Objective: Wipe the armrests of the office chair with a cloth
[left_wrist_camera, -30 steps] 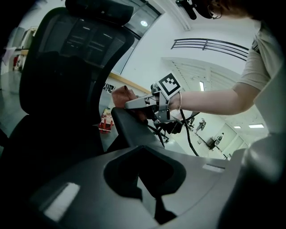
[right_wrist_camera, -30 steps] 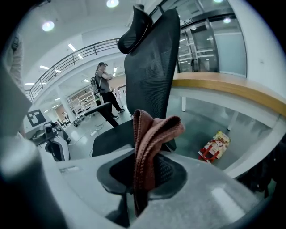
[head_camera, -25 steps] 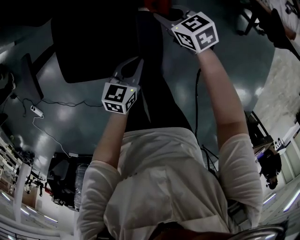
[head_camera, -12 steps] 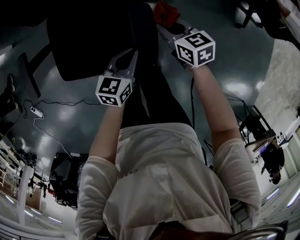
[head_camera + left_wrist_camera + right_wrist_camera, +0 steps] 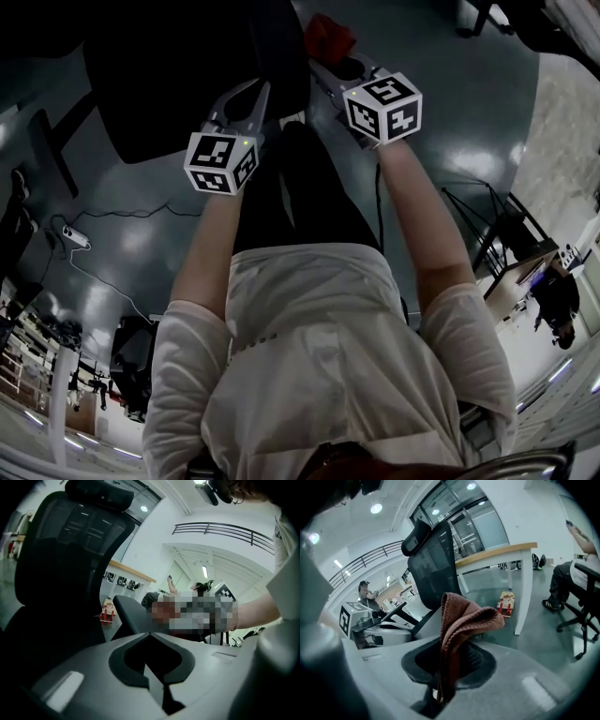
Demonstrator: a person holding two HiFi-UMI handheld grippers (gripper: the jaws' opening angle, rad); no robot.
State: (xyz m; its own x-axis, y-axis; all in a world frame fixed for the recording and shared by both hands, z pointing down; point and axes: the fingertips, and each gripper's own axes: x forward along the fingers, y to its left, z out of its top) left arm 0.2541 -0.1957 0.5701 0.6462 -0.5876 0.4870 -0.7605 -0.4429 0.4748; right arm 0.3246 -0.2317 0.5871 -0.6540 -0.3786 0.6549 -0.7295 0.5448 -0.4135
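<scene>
Cloth (image 5: 461, 625), reddish brown and folded in a loose bunch, is pinched between the closed jaws of the right tongs (image 5: 451, 645); it sticks up past their tip, and nothing shows it touching the chair. In the head view the cloth (image 5: 328, 36) sits at the top centre of the frame, just beyond the right tongs (image 5: 330, 67) and just right of the dark office chair (image 5: 178, 75), which fills the upper left. The left tongs (image 5: 249, 96) are lower and to the left, over the chair's edge. Each carries its marker cube (image 5: 384, 105) near the wrist.

In the left gripper view the left tongs (image 5: 151, 637) are closed with nothing between them. Just beyond their tip rises a black armrest (image 5: 133, 616), with the tall mesh back of the office chair (image 5: 61, 550) filling the left of the frame.

In the right gripper view the office chair (image 5: 433, 569) stands upright behind the cloth at centre. A red and yellow packet (image 5: 506, 603) lies on the grey floor (image 5: 543, 639) to the right of the cloth.
</scene>
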